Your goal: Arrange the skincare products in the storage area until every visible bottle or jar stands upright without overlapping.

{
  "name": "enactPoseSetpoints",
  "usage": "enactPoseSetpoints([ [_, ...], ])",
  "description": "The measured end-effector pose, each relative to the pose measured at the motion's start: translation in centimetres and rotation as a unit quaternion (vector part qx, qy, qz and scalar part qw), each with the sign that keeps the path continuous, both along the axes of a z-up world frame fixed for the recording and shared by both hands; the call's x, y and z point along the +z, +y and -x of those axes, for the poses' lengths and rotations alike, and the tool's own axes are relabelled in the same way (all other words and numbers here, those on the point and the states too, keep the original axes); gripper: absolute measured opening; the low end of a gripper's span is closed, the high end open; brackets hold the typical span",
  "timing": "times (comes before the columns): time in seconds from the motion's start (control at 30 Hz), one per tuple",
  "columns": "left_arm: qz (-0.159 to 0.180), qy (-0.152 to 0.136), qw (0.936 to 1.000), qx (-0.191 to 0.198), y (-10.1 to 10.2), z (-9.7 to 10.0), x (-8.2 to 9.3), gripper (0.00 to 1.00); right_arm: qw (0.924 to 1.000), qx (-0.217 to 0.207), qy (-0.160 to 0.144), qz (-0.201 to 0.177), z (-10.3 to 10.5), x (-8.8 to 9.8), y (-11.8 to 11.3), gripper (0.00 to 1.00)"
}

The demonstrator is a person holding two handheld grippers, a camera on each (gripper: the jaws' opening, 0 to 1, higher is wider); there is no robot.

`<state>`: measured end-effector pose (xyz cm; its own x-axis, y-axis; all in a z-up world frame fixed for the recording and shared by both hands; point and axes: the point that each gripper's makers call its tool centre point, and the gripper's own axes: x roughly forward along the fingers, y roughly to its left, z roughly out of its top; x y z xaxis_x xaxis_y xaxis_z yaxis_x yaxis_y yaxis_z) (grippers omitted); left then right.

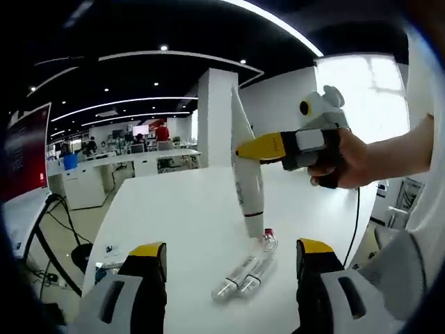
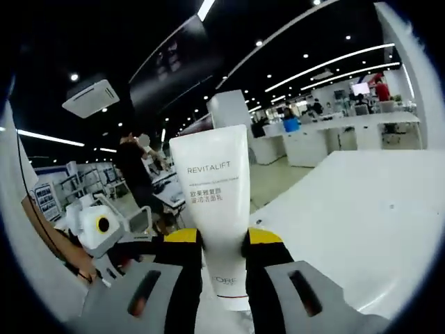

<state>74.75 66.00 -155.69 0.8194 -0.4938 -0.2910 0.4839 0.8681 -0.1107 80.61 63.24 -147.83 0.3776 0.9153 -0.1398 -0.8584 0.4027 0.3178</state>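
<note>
One white squeeze tube point(image 2: 212, 209) is the item in hand; it is judged light, soft-walled and smooth, so a firm clamp is likely to dent it and a loose one to let it slip. The stiffer cap end is judged the better place for a hold. In the right gripper view the tube stands at frame centre, printed "REVITALIFT" above smaller characters, with a thin red band near its lower end. It is clamped between the yellow-tipped jaws of the right claw point(image 2: 222, 240), low on the body near that band.

In the left gripper view the same tube point(image 1: 245, 163) is seen at centre, tilted, its lower end just above or touching the white table point(image 1: 174, 209); contact cannot be confirmed. The right claw point(image 1: 243, 151) enters from the right of the frame, held by a hand point(image 1: 348, 160).

Two small clear vials point(image 1: 240, 276) lie side by side on the table at lower centre, touching and not upright. They are judged rigid, fragile and prone to rolling.

The left claw point(image 1: 233, 261) is spread wide at the bottom of the frame, with nothing held.
</note>
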Motion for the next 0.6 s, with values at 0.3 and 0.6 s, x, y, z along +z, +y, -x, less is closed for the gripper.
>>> enactPoseSetpoints([
  [0.3,0.028,0.004,0.9995,-0.01,-2.1,0.1,1.0,0.67,0.9997,-0.011,0.011,-0.02,2.1,0.2,0.6,0.2],
  [0.6,0.041,-0.004,0.9991,-0.006,-2.5,-0.6,2.0,0.58,0.9994,-0.016,0.014,-0.029,3.2,0.7,2.0,0.21],
])
